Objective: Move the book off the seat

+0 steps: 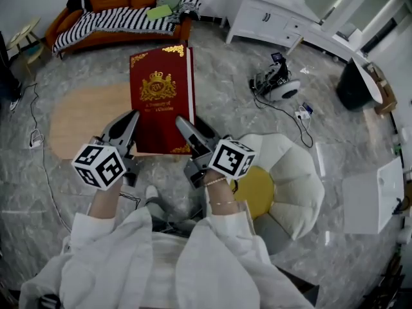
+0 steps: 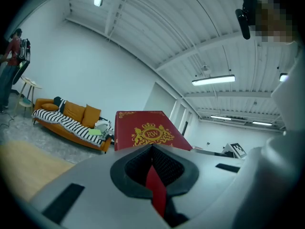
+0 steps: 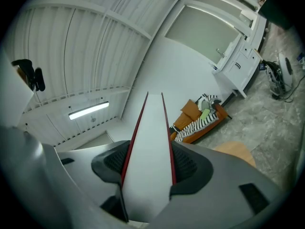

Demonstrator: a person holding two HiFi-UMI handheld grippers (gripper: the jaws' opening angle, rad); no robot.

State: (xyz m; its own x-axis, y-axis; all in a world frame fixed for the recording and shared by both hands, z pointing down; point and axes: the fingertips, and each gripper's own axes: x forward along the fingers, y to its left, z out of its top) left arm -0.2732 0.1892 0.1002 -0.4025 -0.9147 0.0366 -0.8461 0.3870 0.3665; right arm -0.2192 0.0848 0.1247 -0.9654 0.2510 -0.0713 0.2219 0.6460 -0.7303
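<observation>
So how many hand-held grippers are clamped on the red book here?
2. Left hand-held gripper pinches the red book at its near-left edge; right hand-held gripper clamps the near-right corner.

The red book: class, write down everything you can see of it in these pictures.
The red book is a large hardcover with a gold crest, gold corner ornaments and gold lettering on its cover; a white page block shows along its right edge. It is closed, about level, cover up, held in the air left of the cream seat. The left gripper and right gripper clamp its near edge, one towards each corner. Nothing else touches it.
</observation>
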